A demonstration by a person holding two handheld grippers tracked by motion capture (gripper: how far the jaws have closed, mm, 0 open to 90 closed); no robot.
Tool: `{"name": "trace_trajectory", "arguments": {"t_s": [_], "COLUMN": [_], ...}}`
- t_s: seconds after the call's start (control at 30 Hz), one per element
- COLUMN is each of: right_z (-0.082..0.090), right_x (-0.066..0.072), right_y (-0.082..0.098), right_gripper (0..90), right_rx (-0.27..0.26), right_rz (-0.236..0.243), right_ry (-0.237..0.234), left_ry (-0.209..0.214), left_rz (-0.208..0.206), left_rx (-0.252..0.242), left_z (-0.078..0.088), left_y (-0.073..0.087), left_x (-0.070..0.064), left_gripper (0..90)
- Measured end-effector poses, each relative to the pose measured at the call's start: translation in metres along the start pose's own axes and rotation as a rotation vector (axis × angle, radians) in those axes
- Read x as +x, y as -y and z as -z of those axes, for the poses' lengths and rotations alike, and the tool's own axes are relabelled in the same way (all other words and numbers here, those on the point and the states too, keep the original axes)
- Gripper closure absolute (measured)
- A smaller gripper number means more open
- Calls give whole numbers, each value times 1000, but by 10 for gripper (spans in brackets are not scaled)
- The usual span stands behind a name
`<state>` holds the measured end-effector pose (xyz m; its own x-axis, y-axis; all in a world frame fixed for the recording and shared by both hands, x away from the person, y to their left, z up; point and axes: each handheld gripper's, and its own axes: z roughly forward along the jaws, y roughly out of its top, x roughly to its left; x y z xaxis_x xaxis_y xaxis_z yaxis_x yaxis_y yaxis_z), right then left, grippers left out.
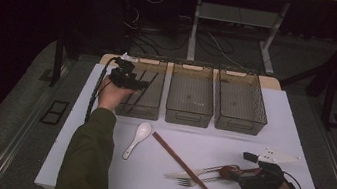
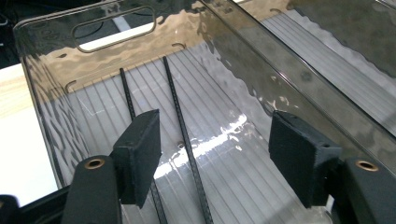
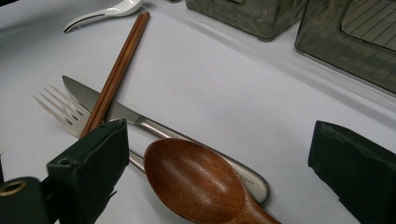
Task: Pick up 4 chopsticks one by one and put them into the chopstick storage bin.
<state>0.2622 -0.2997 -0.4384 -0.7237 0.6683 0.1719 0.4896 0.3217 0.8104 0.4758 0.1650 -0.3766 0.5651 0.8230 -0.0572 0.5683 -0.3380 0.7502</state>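
Observation:
My left gripper (image 1: 127, 79) (image 2: 217, 140) hangs over the left smoky bin (image 1: 136, 110) (image 2: 116, 51), jaws open with nothing between them. Two black chopsticks (image 2: 180, 116) lie on that bin's ribbed floor below the jaws. At the front right of the white table, my right gripper (image 1: 240, 175) (image 3: 219, 154) is open. The bowl of a wooden spoon (image 3: 196, 179) (image 1: 228, 171) lies between its jaws, untouched by the pads. The spoon rests across a steel knife (image 3: 140, 119) (image 1: 195, 172). A fork (image 3: 58, 107) and a pair of brown chopsticks (image 3: 119, 70) (image 1: 180, 162) lie beside the knife.
A white ceramic spoon (image 1: 138, 138) (image 3: 105, 13) lies left of the brown chopsticks. The middle bin (image 1: 187, 117) and the right bin (image 1: 240, 125) stand in a row with the left one along the table's far edge. Beyond the table, cables and desk legs sit on a dark floor.

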Motion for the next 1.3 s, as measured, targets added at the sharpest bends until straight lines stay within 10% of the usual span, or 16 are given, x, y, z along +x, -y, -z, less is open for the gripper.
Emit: {"name": "trace_trajectory", "arguments": {"t_s": [0.67, 1.3], "right_z": [0, 0], "right_x": [0, 0], "right_y": [0, 0], "right_gripper": [50, 50], "right_rx": [-1, 1], "right_rz": [1, -1], "right_ry": [0, 3], "left_ry": [116, 180], "left_rz": [-114, -154], "left_rx": [-87, -122], "left_z": [44, 65], "left_y": [21, 81], "left_x": [-47, -89], "left_gripper": [179, 41]}}
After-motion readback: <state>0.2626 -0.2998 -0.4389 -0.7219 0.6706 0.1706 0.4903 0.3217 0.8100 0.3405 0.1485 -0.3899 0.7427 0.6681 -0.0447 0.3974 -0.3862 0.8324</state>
